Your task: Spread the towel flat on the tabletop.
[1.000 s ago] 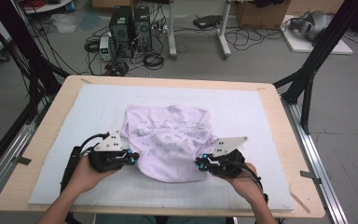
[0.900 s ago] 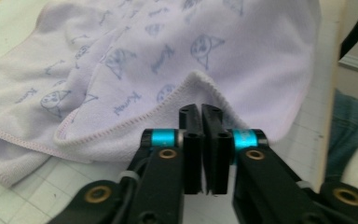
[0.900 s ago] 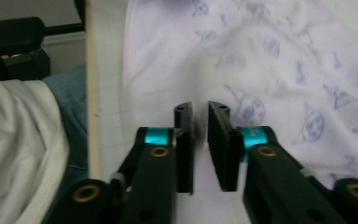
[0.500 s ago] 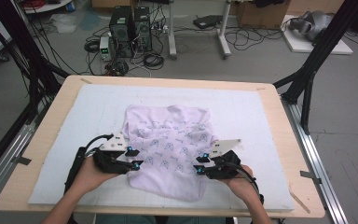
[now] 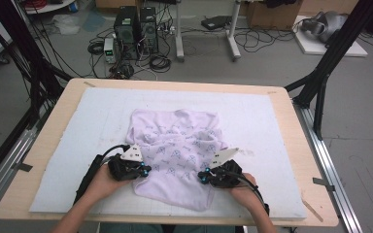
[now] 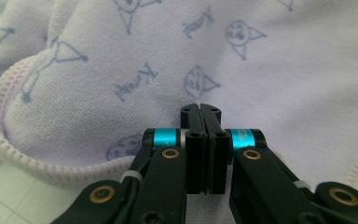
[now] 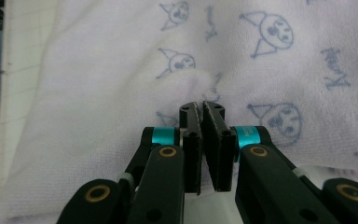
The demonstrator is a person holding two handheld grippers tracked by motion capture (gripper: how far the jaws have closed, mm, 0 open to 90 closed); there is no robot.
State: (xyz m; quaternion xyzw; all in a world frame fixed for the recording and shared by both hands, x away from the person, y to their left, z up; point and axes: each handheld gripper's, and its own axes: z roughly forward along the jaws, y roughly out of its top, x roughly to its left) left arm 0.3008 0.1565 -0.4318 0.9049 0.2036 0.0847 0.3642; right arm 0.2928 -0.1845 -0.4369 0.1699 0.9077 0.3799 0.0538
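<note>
Item: pale lilac printed garment (image 5: pixel 177 155), lying rumpled on the white mat (image 5: pixel 272 126) at tabletop (image 5: pixel 291 121) centre-front | Left hand-held gripper (image 5: pixel 143 171): jaws pressed together, at garment's left near edge, cloth pinch not confirmable | Right hand-held gripper (image 5: pixel 205 177): jaws nearly closed with narrow gap, at garment's right near edge, grasp not confirmable.

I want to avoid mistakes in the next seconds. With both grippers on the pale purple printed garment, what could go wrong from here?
1. The right gripper has its jaws nearly closed with a small gap at the tips, so its pinch on the garment may be thin and could slip.
2. The left gripper is clamped shut; if only one side holds, the cloth may be pulled askew.
3. The garment's near hem lies close to the table's front edge, so it might slide off the white mat.
</note>
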